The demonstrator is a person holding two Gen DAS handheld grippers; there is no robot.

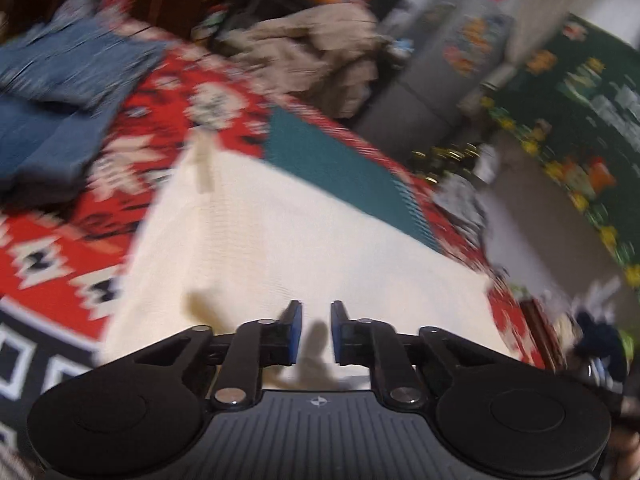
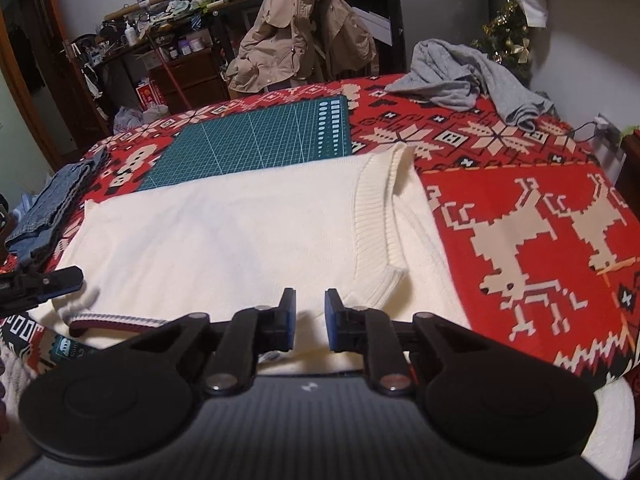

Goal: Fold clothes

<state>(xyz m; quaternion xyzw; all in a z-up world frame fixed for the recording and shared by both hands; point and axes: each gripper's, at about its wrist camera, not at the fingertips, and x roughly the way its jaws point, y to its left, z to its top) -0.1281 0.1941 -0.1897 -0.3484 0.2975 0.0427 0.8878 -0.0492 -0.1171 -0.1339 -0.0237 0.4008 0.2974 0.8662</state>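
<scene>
Right wrist view. Item: sweater (image 2: 224,232), cream knit, laid flat and sideways on the blanket (image 2: 520,200), which is red and patterned. The collar (image 2: 376,216) is at the sweater's right end and the striped hem (image 2: 116,318) at its left end.

Right hand-held gripper (image 2: 310,320): poised over the sweater's near edge, just short of the collar. The jaws are set narrowly apart and nothing is pinched. Left hand-held gripper (image 1: 316,332): held above the sweater's hem end, likewise released, with only shadow seen between the pads. The left wrist view is blurred.

Step judged in hand: the near edge is to be taken up for a fold. Both knit layers should be pinched together, one grip toward each end. The edge should be lifted level and carried across to the far edge, so that no slack is dragged and the collar is kept square.

Surface: a desk is presumed beneath the blanket, but this cannot be confirmed. A green cutting mat (image 2: 256,136) lies beyond the sweater, partly covered by it. Jeans (image 2: 48,208) lie left of the sweater. A grey garment (image 2: 460,76) is heaped beyond it to the right.

Room: a tan jacket (image 2: 304,28) is draped beyond the sweater, cluttered shelves (image 2: 168,8) stand behind it on the left, and a tinsel tree (image 2: 508,36) on the right.
</scene>
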